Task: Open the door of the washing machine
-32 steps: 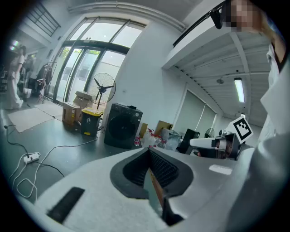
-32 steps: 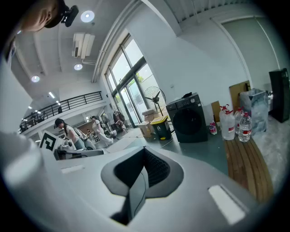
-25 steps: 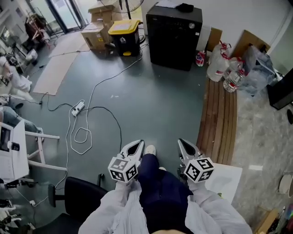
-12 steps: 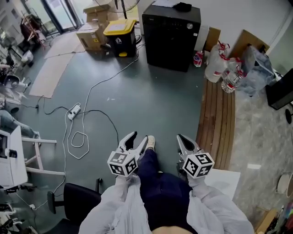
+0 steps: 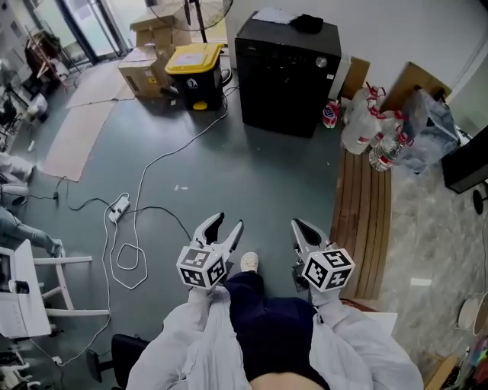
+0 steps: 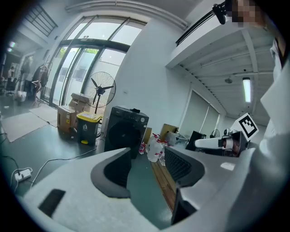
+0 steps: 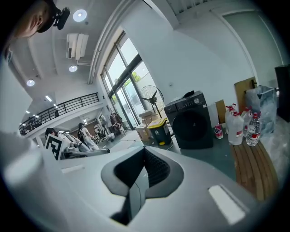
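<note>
Status: one washing machine (image 5: pixel 286 72), a black front-loader against the far wall, well apart from both claws. Its round door (image 7: pixel 195 127) is shut. I count two things on its top: one sheet of paper (image 5: pixel 271 15) and one dark lump (image 5: pixel 309 23); I can't tell what the lump is.

Two claws, low in the head view, one on each side of the person's legs.
- left claw (image 5: pixel 227 222): the jaws have just been opening and now stand wide apart with nothing between them. Through the gap I see only floor and the machine.
- right claw (image 5: pixel 298 226): jaws together, holding nothing.
- Each carries one marker cube, two in all: left marker cube (image 5: pixel 202 266), right marker cube (image 5: pixel 328 268).

Other counts:
- one yellow-lidded bin (image 5: pixel 197 65), just left of the machine
- two cardboard boxes, near box (image 5: pixel 143 72) beside the bin and far box (image 5: pixel 162 27) behind it
- one pedestal fan (image 6: pixel 102 88) behind the bin
- right of the machine: one small red-labelled bottle (image 5: pixel 329 114), two white jugs (image 5: pixel 357 126) with red tops, one clear water bottle (image 5: pixel 385 152)
- one strip of wooden slats (image 5: pixel 364 213) running from the jugs toward the right claw
- one power strip (image 5: pixel 118 207) on the floor, with its cable looped nearby
- one white shoe (image 5: pixel 249 262) showing between the claws
</note>
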A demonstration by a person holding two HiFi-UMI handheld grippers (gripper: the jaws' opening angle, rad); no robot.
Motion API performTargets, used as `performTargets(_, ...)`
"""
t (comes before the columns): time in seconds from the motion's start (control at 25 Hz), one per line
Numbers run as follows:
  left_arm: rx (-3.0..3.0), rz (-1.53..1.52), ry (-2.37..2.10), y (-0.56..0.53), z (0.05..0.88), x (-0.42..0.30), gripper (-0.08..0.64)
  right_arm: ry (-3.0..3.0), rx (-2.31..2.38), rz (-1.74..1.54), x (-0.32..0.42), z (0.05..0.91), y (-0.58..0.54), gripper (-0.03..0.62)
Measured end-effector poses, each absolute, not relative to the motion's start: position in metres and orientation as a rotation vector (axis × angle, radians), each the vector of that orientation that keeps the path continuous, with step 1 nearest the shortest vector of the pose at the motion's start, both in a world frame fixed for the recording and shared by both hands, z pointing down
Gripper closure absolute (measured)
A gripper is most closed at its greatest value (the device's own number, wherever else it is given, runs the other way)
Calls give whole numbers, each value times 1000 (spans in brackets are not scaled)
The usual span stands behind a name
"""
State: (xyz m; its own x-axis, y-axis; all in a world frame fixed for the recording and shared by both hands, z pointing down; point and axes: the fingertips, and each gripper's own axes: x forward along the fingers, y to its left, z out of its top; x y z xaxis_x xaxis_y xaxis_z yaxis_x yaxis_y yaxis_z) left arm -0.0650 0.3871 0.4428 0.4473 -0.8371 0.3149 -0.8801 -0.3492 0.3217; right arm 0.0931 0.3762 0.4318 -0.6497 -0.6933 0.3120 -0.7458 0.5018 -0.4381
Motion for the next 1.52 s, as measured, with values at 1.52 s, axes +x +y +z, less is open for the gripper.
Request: performTargets(1.52,2198,115,-1465,12,466,-139,336,-2613,1092,850,9,463,-10,584)
